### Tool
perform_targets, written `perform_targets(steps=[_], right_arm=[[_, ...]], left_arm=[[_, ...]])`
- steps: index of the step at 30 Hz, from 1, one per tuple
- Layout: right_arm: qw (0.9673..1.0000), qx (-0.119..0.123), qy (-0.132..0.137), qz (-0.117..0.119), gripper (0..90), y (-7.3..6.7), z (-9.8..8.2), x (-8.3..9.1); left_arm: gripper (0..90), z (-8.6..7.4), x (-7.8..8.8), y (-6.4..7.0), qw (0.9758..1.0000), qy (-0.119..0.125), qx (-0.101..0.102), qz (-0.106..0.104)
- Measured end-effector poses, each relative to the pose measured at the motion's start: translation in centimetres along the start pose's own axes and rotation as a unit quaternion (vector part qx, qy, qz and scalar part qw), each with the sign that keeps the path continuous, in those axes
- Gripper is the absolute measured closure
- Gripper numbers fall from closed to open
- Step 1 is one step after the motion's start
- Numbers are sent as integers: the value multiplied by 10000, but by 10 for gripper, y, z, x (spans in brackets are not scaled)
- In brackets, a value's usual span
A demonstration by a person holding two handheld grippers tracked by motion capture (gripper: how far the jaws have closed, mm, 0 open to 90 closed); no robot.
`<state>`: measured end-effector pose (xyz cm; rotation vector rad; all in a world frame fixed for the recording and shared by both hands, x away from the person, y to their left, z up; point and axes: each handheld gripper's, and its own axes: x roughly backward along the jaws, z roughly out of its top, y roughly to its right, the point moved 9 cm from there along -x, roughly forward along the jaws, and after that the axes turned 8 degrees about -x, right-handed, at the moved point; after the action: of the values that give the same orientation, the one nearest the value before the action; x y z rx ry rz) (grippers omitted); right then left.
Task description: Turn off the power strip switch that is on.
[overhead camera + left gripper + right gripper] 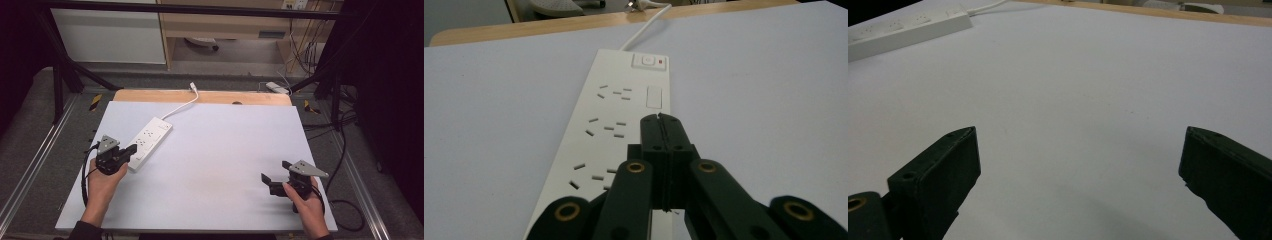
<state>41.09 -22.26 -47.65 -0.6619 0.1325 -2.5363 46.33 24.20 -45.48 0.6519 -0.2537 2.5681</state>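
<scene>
White power strip [148,141] lies diagonally on the grey table [220,165], left of centre, cord [181,106] running off its far end. Left gripper [131,149] sits over the strip's near end, jaws pressed together, nothing between them. Right gripper [276,171] well right of the strip, jaws spread wide above bare table.

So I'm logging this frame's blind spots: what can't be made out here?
- Left gripper view: its shut jaws hide the power strip's near end.
- High view: the switch position is too small to read.
- High view: the cord's plug is too small for detail.
</scene>
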Motion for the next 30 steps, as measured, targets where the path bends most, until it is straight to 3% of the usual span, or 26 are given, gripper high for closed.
perform_targets(steps=[30], right_arm=[[10000, 11, -47, -3, 34, 0, -1, -1]], left_arm=[[900, -21, -12, 0, 9984, -557, -48, -132]])
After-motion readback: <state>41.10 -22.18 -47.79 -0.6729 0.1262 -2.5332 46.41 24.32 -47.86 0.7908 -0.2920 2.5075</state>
